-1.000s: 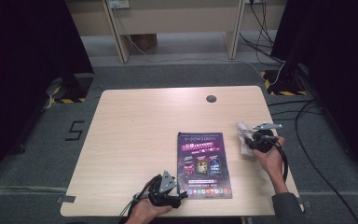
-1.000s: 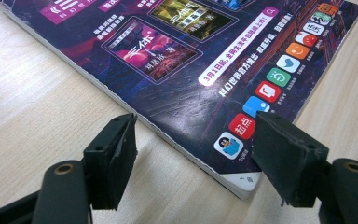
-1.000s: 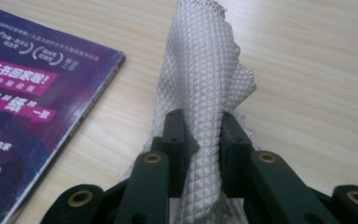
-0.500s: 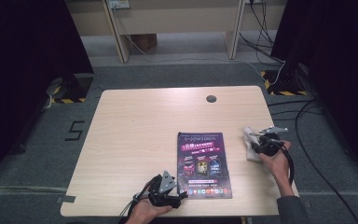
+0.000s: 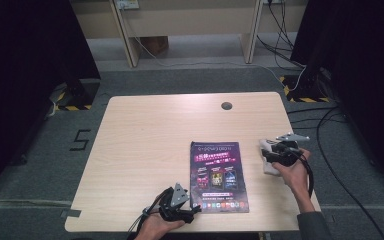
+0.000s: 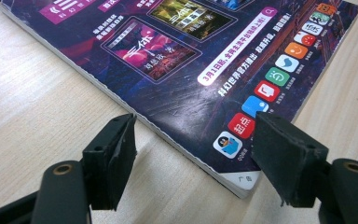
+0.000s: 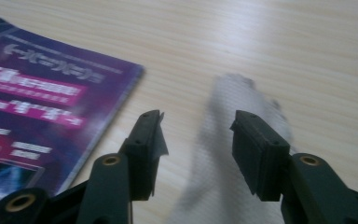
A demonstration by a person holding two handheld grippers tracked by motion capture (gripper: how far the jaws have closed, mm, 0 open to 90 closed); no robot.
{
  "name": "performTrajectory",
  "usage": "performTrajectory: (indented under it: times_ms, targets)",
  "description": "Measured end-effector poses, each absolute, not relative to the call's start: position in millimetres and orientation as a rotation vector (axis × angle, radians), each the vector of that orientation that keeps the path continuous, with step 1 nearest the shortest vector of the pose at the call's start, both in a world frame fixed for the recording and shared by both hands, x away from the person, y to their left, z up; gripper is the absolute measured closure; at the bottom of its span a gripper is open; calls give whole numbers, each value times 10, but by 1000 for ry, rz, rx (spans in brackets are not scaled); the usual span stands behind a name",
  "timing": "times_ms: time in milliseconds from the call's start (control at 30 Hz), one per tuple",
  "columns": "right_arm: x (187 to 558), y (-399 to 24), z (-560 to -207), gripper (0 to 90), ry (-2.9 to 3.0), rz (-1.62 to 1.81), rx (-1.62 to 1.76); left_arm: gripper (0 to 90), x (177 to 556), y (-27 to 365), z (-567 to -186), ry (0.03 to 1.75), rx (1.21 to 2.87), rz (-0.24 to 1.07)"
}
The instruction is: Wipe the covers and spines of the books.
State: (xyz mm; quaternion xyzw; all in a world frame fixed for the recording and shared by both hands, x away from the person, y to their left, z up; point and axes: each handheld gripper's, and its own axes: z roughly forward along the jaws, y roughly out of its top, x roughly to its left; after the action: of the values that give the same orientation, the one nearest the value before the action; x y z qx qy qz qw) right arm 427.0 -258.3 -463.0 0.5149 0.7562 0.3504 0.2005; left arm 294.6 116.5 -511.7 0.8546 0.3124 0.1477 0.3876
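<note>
Near the magazine point(image 5: 219, 176) reading "3月1日", both tools gape, the right point(image 7: 196, 140) just opening over a blurry, perhaps cloth, patch.

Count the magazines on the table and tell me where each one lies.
1. The magazine lies flat on the wooden table, toward the near edge and right of centre, between the white cloth on its right and the left tongs at its near left corner.
</note>
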Motion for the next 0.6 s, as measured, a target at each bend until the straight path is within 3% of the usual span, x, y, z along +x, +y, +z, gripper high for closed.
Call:
performTrajectory:
  times_ms: [367,600]
  targets:
    - [4216,-2116,-4727,416,2289,1098,1368,241,3042,1214,-5056,840,2121,375]
    - [4224,-1960,-4883,258,2390,1106,1419,227,3293,1284,-5049,900,2092,390]
